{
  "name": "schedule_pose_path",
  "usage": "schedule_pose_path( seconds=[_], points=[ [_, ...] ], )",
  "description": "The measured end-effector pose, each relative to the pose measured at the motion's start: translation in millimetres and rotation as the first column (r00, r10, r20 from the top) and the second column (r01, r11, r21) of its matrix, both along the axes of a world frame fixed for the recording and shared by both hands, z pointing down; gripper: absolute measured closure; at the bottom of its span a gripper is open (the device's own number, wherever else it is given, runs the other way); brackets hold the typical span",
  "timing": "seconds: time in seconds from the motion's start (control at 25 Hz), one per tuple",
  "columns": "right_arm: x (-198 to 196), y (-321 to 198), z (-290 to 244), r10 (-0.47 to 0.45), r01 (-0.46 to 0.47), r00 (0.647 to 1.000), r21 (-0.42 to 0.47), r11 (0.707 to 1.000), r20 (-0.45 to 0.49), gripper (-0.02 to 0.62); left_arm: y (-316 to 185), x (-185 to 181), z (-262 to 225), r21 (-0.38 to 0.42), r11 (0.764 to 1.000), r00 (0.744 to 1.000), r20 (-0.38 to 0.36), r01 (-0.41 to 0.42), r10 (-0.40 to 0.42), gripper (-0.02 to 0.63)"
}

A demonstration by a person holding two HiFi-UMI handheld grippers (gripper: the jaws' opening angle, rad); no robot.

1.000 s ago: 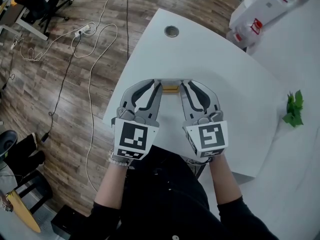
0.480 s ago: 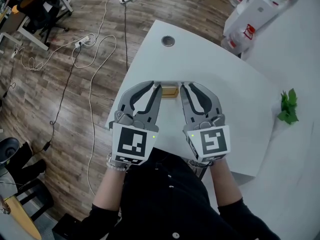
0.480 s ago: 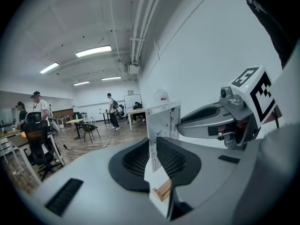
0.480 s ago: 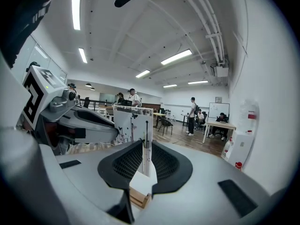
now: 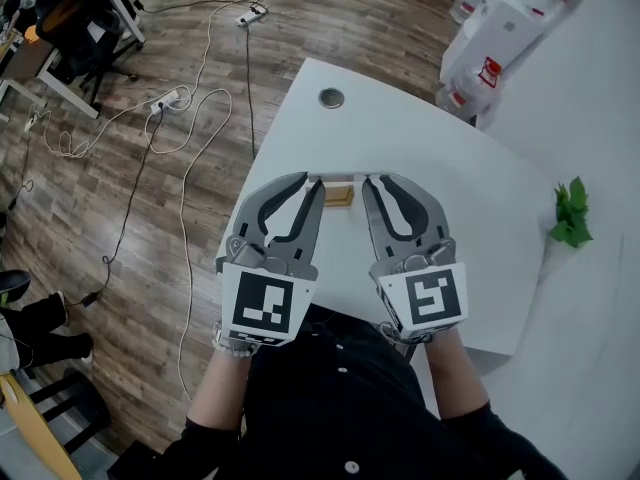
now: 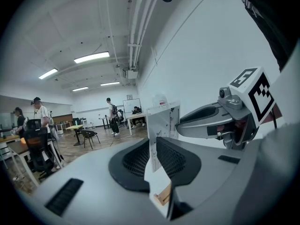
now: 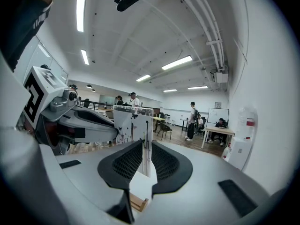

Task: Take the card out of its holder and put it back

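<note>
A clear card with dark print (image 5: 343, 176) stands upright on edge over a small wooden holder (image 5: 340, 195) on the white table (image 5: 460, 168). My left gripper (image 5: 313, 179) is shut on the card's left end and my right gripper (image 5: 373, 179) on its right end. In the left gripper view the card (image 6: 162, 125) runs between the black pads (image 6: 133, 161), with the holder (image 6: 162, 195) just below. The right gripper view shows the card (image 7: 133, 125) pinched the same way above the holder (image 7: 136, 202). Whether the card's lower edge sits in the slot I cannot tell.
A round metal grommet (image 5: 330, 97) is set in the table's far part. A green plant sprig (image 5: 569, 215) lies at the right. White boxes (image 5: 500, 23) stand beyond the table. Cables (image 5: 180, 98) trail over the wood floor left of the table edge.
The head view has drifted, so the table sits lower in the picture. Both grippers keep their hold on the card's ends; card and holder look unchanged relative to each other.
</note>
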State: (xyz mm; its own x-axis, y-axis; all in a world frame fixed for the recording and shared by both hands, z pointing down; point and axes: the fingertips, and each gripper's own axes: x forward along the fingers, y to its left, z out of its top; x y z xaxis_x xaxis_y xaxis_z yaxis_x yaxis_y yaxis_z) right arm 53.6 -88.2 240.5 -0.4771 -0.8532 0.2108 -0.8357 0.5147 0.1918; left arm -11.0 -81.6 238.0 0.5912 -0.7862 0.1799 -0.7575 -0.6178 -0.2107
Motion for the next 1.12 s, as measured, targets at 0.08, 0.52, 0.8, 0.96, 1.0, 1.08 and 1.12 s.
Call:
schedule_pose_path(
  seconds=[0.08, 0.52, 0.8, 0.96, 1.0, 1.08, 1.12],
  points=[
    [-0.4, 0.7, -2.0, -0.003, 0.003, 1.000, 0.004, 1.000, 0.003, 0.506, 1.8, -1.1, -2.1, -0.018, 1.000, 1.000, -0.011, 0.021, -0.021, 0.548],
    [-8.0, -0.9, -8.7, -0.023, 0.023, 1.000, 0.014, 1.000, 0.003, 0.506, 1.4, -9.8, -8.7, -0.034, 0.998, 0.998, -0.022, 0.053, -0.053, 0.549],
    [-4.0, -4.7, -2.8, -0.023, 0.023, 1.000, -0.001, 1.000, -0.006, 0.506, -2.0, -6.4, -3.2, -0.058, 0.997, 0.998, -0.021, 0.051, -0.052, 0.551],
    [-1.7, -7.6, 1.3, -0.023, 0.023, 1.000, -0.008, 1.000, -0.005, 0.506, -5.4, -2.8, 0.2, -0.038, 0.999, 1.000, -0.001, 0.024, -0.024, 0.551],
    [-1.1, -8.0, 3.3, -0.024, 0.023, 1.000, -0.013, 1.000, -0.005, 0.506, -5.9, -1.5, 2.1, -0.023, 1.000, 1.000, 0.012, 0.008, -0.008, 0.551],
    [0.0, -9.6, 7.2, -0.023, 0.023, 1.000, -0.021, 1.000, -0.007, 0.506, -7.5, -0.1, 6.2, -0.025, 1.000, 1.000, 0.014, 0.003, -0.003, 0.551],
    [0.5, -10.6, 9.5, -0.023, 0.023, 1.000, -0.026, 0.999, -0.007, 0.506, -8.4, 0.0, 8.2, -0.039, 0.999, 1.000, 0.006, 0.011, -0.010, 0.551]
  ],
)
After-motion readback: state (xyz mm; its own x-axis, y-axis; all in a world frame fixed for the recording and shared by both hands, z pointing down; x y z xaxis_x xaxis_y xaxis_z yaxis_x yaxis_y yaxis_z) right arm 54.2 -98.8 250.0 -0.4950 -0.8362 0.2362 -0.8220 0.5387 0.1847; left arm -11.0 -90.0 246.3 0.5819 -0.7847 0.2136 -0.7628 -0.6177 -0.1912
